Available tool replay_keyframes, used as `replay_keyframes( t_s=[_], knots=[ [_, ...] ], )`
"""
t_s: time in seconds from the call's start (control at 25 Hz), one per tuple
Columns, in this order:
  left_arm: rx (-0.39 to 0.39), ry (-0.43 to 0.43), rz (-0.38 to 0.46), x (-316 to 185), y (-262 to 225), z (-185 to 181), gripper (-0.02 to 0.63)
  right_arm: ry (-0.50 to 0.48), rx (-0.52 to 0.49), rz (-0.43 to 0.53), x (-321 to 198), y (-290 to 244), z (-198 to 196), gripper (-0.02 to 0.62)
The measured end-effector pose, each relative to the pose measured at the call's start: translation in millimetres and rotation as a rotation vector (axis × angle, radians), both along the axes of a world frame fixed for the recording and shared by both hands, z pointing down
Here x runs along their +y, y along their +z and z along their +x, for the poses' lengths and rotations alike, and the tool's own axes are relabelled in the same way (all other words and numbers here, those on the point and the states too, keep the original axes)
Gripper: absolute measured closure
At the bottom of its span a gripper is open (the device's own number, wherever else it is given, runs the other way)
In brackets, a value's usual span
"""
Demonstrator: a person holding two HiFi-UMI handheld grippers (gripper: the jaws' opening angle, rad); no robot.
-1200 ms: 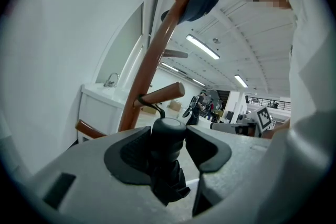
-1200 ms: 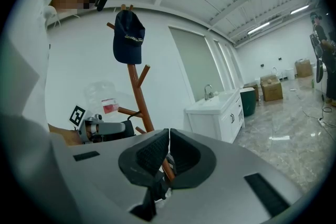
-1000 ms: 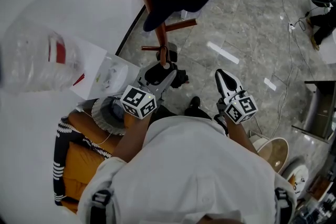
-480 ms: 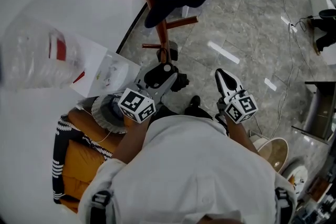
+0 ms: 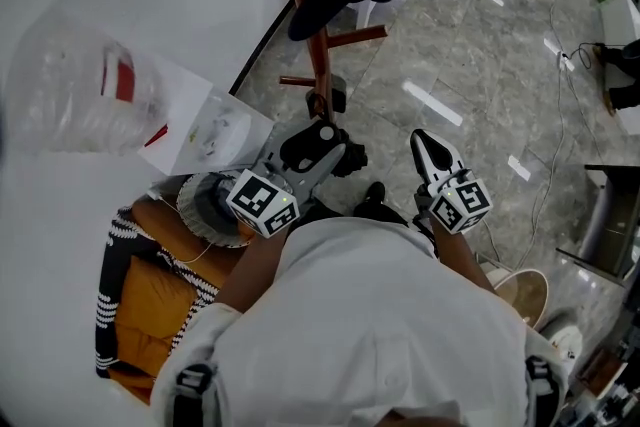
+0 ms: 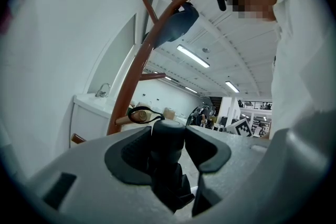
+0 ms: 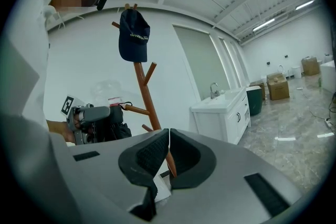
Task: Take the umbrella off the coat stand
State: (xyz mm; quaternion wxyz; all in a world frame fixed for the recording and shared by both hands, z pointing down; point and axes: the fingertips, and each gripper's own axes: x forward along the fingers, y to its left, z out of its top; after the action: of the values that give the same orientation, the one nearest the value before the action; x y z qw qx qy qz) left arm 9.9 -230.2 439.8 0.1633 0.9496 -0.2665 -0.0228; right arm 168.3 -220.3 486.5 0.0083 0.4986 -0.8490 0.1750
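Pinches the black folded umbrella (image 6: 168,165), low centre of the left gripper view, in the left gripper (image 6: 169,132); strap loop (image 6: 143,111) round a lower peg of the coat stand (image 6: 137,73). Right gripper (image 7: 168,136) pressed together, empty. White print on navy cap (image 7: 134,35), upper left: too small to read.

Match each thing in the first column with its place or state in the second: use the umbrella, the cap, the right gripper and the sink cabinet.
Column one:
1. umbrella
2. cap
3. right gripper
4. sink cabinet

Column two:
A. on top of the coat stand
B. shut, with nothing in it
C. white, with a tap on top
D. clamped in the left gripper

Pairs: 1-D, 2-A, 3-B, 4-C
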Motion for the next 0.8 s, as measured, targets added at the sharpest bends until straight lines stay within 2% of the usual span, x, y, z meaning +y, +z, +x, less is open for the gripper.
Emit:
replay_keyframes(
  t_s=[0.36, 0.8],
  knots=[
    [0.014, -0.029, 0.03, 15.3, -14.2, -6.6, 0.398, -0.041, 0.007, 0.003, 4.7, -0.2, -6.8, 0.578],
    [0.027, -0.069, 0.026, 42.4, -15.0, -17.1, 0.399, -0.094, -0.009, -0.009, 16.6, 6.9, -22.6, 0.578]
  ],
)
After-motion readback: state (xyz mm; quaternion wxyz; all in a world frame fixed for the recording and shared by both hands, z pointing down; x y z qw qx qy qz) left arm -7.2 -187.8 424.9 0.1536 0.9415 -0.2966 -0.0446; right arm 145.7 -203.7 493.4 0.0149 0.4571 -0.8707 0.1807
